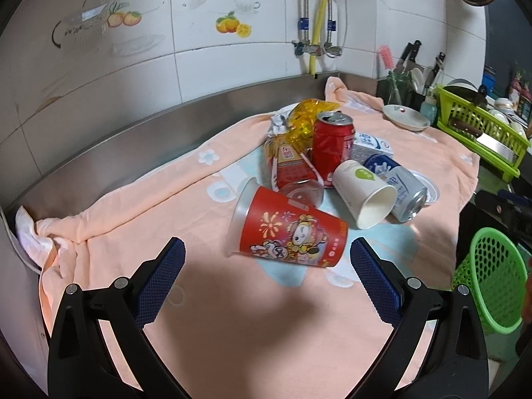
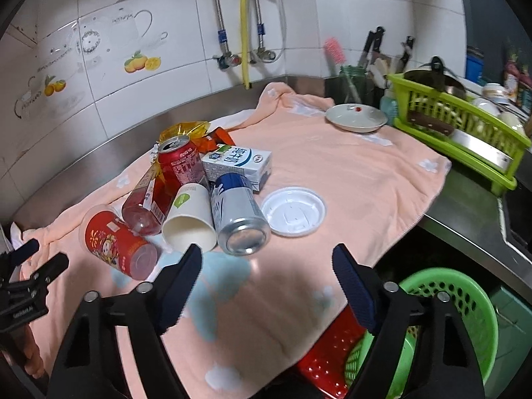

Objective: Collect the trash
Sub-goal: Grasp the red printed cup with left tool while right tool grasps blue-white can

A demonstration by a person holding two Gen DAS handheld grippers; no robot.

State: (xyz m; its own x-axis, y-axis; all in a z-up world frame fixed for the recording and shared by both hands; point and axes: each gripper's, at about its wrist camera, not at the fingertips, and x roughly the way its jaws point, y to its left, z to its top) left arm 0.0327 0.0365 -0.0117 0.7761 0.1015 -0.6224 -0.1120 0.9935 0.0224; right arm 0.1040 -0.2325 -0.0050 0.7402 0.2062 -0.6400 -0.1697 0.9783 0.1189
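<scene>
L wrist view, left to right: left gripper point(image 1: 267, 256) fills the bottom of frame, jaws spread wide w/ nothing between them. Just above, at center, the red printed cup point(image 1: 289, 232) lies on its side, mouth toward the left; looks like the next pick, since both pads already flank it w/o touching. Behind it, the pile: red-label bottle point(image 1: 292, 166) on its side, crumpled gold wrapper point(image 1: 306, 116), red soda can point(image 1: 332, 146) upright, white paper cup point(image 1: 362, 196) tipped over w/ mouth toward the camera, blue-and-silver can point(image 1: 402, 193) on its side, milk carton point(image 1: 372, 144) behind. All sit on the peach towel point(image 1: 133, 206) covering the steel counter. Far right edge: green mesh basket point(image 1: 492, 282), below counter level, likely the trash target.

R wrist view: left gripper shows again at the far left edge. Right gripper point(image 2: 267, 261) at bottom center, jaws apart and empty, no earlier look to compare. White paper cup and blue-and-silver can lie just above its fingertips. White plastic lid point(image 2: 294, 211) lies flat right of the can. Lower right: green mesh basket w/ a red basket point(image 2: 329, 352) beside it.

In the way: items lean on each other, so pulling 1 may roll the rest. Saucer point(image 2: 357, 118) and green dish rack point(image 2: 462, 123), upper right, stand well apart from the pile.
</scene>
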